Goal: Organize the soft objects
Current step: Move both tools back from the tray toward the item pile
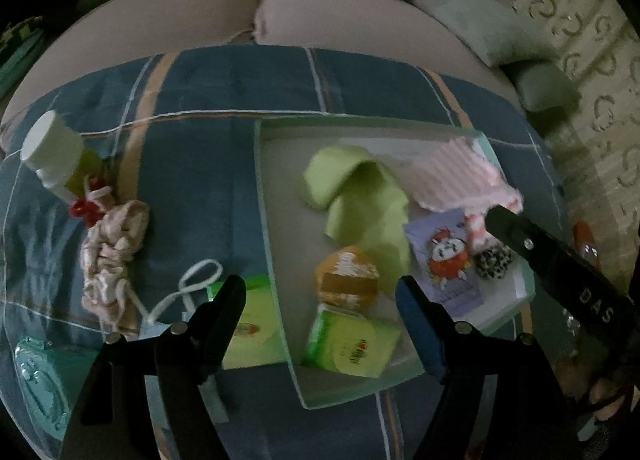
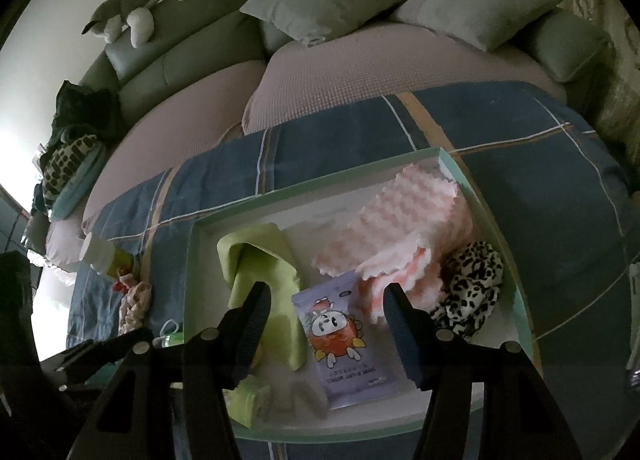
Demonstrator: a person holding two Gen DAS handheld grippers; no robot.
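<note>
While both claws hang above the tray, these points are seen:

Left gripper (image 1: pixel 320 296): jaws are spread wide and nothing is pinched; one finger is seen over the blanket, the other over the tray's near part.

Right gripper (image 2: pixel 326 302): jaws are spread with nothing clamped; the purple packet (image 2: pixel 346 340) is framed between the fingers, below and apart from them.

Tray (image 2: pixel 192 260): a shallow pale-green box is laid on the blue plaid blanket (image 2: pixel 540 164); inside are the green cloth (image 2: pixel 260 260), the pink ribbed cloth (image 2: pixel 404 228) and the leopard scrunchie (image 2: pixel 472 284) by its right wall.

Left view only: an orange block (image 1: pixel 348 280) and a green pack (image 1: pixel 352 348) are shown in the tray's near part; outside its left wall a pink scrunchie (image 1: pixel 108 256), a white cord (image 1: pixel 192 284), a second green pack (image 1: pixel 252 324) and a white-capped bottle (image 1: pixel 56 152) are spread on the blanket.

Right view only: a plush toy (image 2: pixel 132 8) is shown on the sofa back.

Open room: bare tray floor is left along the far wall; bare blanket is seen between the pink scrunchie and the tray's left wall.
</note>
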